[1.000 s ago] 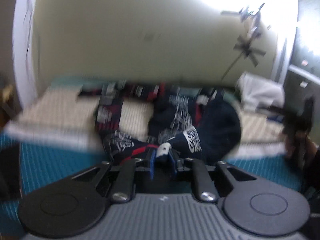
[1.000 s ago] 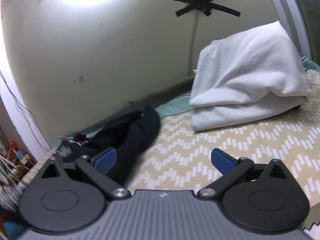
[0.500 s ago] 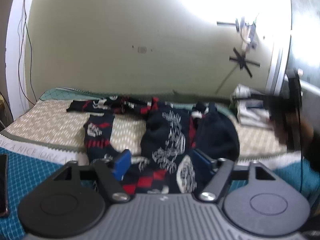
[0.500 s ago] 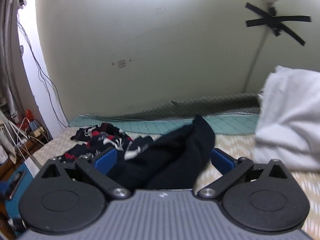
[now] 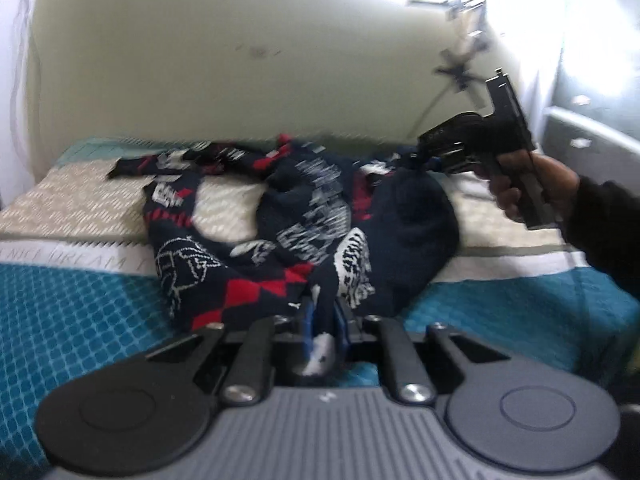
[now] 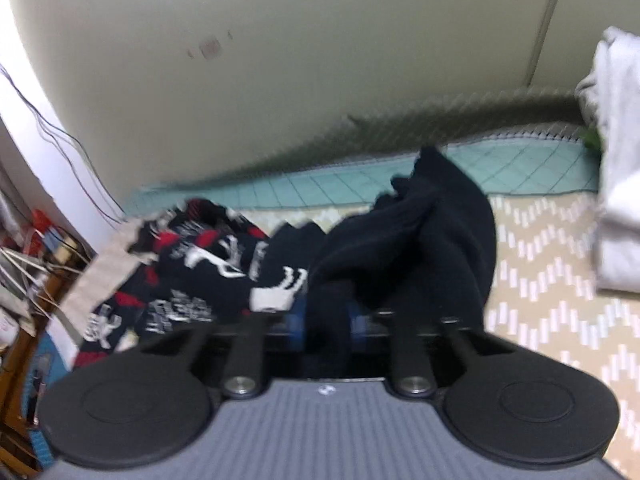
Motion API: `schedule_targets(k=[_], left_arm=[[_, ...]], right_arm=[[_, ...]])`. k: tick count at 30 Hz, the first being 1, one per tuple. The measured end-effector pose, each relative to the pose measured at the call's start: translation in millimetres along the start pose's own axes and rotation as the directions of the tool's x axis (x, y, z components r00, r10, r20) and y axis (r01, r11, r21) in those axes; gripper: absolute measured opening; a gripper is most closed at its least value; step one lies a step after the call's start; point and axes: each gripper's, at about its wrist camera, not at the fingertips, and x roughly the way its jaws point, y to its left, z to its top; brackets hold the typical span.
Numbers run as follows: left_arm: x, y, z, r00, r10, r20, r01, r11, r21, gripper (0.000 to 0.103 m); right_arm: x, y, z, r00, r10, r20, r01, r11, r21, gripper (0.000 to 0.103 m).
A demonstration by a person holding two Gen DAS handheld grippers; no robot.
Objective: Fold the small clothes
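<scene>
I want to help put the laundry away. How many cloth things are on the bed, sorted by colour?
Dark navy clothes with red and white patterns: 1 crumpled bunch; the blur hides whether it is one piece or several.
Plain dark navy knitted clothes: 1
White folded fabric piles: 1
Total: 3 groups.

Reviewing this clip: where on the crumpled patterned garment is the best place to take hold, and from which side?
At its edges, one per gripper. The patterned garment lies bunched on the bed, so the middle offers only stacked folds. The left gripper has just closed on the near hem from the bed's front; the right gripper has just closed on the plain dark end, from the garment's right.
</scene>
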Motion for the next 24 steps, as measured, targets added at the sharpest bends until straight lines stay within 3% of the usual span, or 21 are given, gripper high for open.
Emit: schedule_targets(k=[4, 6, 7, 8, 10, 12, 13, 16, 18, 20, 21, 24], left_arm=[[-40, 13, -12, 0.984, -0.172, 0.045, 0.171, 0.985, 0.011, 0.013], [-62, 26, -17, 0.977, -0.183, 0.105, 0.187, 0.982, -0.026, 0.027], [-70, 35, -17, 0.979, -0.141, 0.145, 0.152, 0.986, -0.069, 0.056], [-75, 46, -16, 0.979, -0.098, 0.180, 0.122, 0.984, -0.129, 0.075], [-74, 65, -10, 0.977, -0.068, 0.203, 0.113, 0.969, -0.221, 0.079], [-57, 78, 2, 0.987, -0.019, 0.159, 0.066, 0.953, -0.295, 0.088], [-44, 83, 8, 0.994, 0.014, 0.111, 0.023, 0.945, -0.326, 0.089], [-13, 93, 9, 1.000, 0.019, 0.022, -0.009, 0.924, -0.382, 0.088], [2, 97, 3, 1.000, 0.008, -0.020, -0.016, 0.906, -0.423, 0.077], [14, 96, -3, 0.999, -0.027, -0.041, 0.006, 0.894, -0.449, 0.025], [18, 96, -6, 0.998, -0.051, -0.048, 0.023, 0.886, -0.463, 0.014], [16, 91, -10, 0.999, -0.047, -0.022, 0.031, 0.884, -0.467, 0.009]], right_arm=[[-71, -3, -12, 0.997, 0.050, 0.063, -0.044, 0.995, -0.092, 0.009], [-101, -9, -23, 0.998, 0.046, 0.040, -0.040, 0.988, -0.152, 0.010], [-113, -14, -30, 0.998, 0.066, -0.002, -0.065, 0.983, -0.171, 0.010], [-124, -20, -36, 0.996, 0.080, -0.035, -0.085, 0.980, -0.178, 0.012], [-139, -27, -43, 0.997, 0.050, -0.057, -0.060, 0.978, -0.200, 0.024], [-146, -26, -42, 0.999, -0.035, -0.008, 0.032, 0.973, -0.229, 0.062], [-149, -19, -41, 0.997, -0.063, 0.049, 0.073, 0.967, -0.242, 0.067], [-149, 9, -37, 0.995, 0.013, 0.103, 0.019, 0.954, -0.299, 0.075], [-146, 35, -42, 0.989, 0.099, 0.108, -0.053, 0.928, -0.369, 0.083], [-133, 66, -49, 0.979, 0.194, 0.067, -0.147, 0.890, -0.431, 0.083], [-123, 82, -52, 0.972, 0.234, 0.030, -0.197, 0.875, -0.442, 0.082], [-84, 126, -62, 0.926, 0.363, -0.099, -0.367, 0.814, -0.450, 0.075]])
